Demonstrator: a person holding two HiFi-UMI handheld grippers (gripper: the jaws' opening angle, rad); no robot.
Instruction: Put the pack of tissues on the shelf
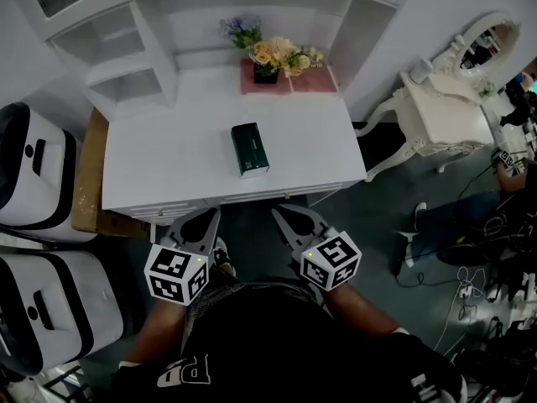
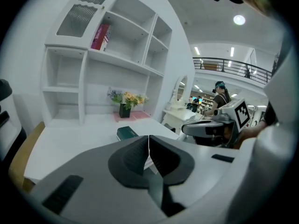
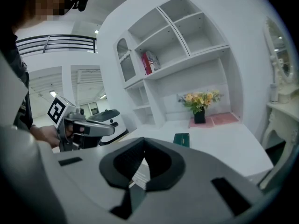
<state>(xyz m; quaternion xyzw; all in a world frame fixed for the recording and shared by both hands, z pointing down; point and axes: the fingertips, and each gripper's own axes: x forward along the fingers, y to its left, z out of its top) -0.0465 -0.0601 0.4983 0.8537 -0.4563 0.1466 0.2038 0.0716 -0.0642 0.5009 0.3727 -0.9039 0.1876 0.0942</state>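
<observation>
Pack of tissues [image 1: 249, 149]: lying on table [image 1: 159, 162]
Left gripper [image 1: 200, 227]: jaws clenched, empty
Right gripper [image 1: 295, 223]: jaws clenched, empty

Left gripper [image 1: 204, 218]: held low in front of the torso, jaws pressed together, nothing between them. Right gripper [image 1: 285, 217]: level with it and near it, jaws likewise together and empty. Both point forward, tips angled slightly toward each other, marker cubes uppermost. Left forearm [image 1: 151, 340] and right forearm [image 1: 365, 309] are bare and reach forward from the body.
</observation>
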